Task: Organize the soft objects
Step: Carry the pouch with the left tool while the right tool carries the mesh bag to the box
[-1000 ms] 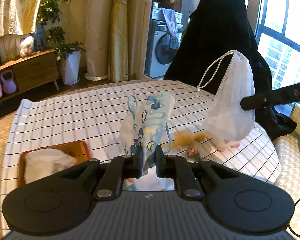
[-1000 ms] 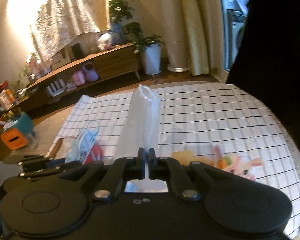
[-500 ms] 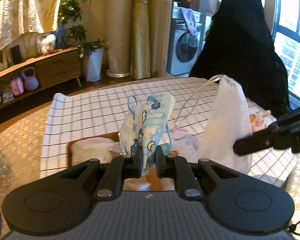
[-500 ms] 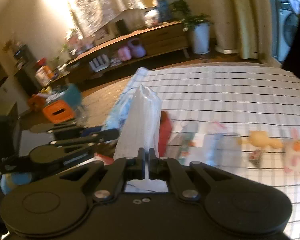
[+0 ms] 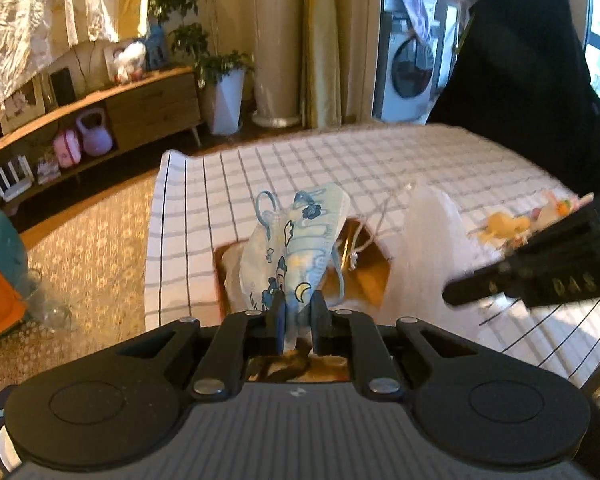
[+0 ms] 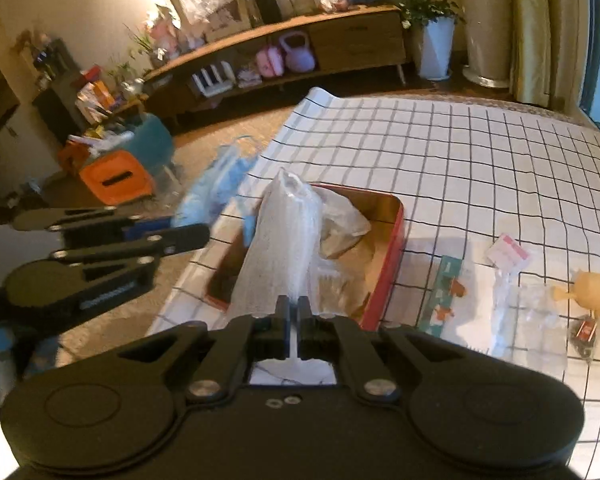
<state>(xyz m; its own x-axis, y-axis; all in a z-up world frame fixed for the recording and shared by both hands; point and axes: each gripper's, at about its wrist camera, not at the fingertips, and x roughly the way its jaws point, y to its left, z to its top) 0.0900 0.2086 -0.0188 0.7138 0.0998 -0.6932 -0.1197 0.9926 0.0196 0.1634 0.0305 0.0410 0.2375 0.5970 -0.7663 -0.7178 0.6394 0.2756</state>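
Observation:
My left gripper (image 5: 298, 312) is shut on a blue cartoon-print face mask (image 5: 300, 248) and holds it above a red box (image 5: 370, 270) with a golden inside. My right gripper (image 6: 293, 312) is shut on a white mesh drawstring pouch (image 6: 278, 256), which hangs over the same red box (image 6: 394, 240). The pouch shows blurred in the left wrist view (image 5: 424, 248). The mask shows blurred in the right wrist view (image 6: 216, 188). White crumpled material (image 6: 340, 216) lies in the box.
The box stands near the left edge of a table with a white checked cloth (image 6: 480, 152). A yellow plush toy (image 6: 592, 288), clear wrappers (image 6: 532, 312) and a printed strip (image 6: 444, 292) lie to the right. A pink bunny toy (image 5: 556, 206) lies beyond.
Both grippers have swung left with the mask and the pouch, from over the toys to over the red box. The box now lies right under them.

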